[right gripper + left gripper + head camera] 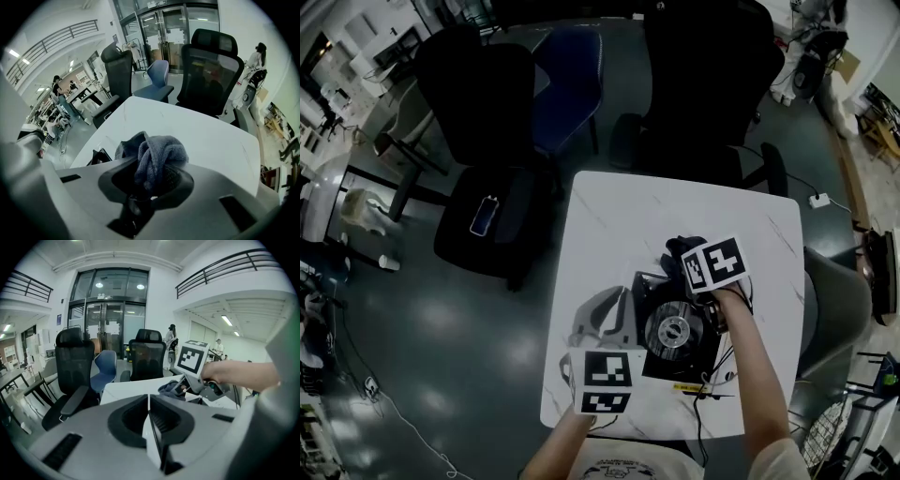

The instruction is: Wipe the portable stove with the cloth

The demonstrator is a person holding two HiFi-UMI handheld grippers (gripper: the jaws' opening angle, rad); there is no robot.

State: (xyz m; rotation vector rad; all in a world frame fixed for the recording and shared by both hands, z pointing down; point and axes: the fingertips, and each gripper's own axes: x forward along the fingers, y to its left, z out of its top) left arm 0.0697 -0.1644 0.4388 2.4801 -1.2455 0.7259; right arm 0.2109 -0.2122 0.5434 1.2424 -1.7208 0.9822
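The black portable stove [675, 342] with its round burner [672, 330] sits at the near right of the white marble table [609, 216]. My right gripper [682, 255] hovers at the stove's far edge, shut on a bunched dark grey cloth [678, 247]. In the right gripper view the cloth [157, 157] bulges out between the jaws of the right gripper [150, 171], with a stove corner [96, 157] at the left. My left gripper [609, 314] lies beside the stove's left side. In the left gripper view the left gripper [149, 400] has its jaws together with nothing held.
Two black office chairs [478, 103] [703, 75] and a blue chair [567, 80] stand along the table's far side. A phone [485, 216] lies on the left chair's seat. Thin cables [712, 384] trail off the stove's near edge. A power strip [818, 201] lies on the floor.
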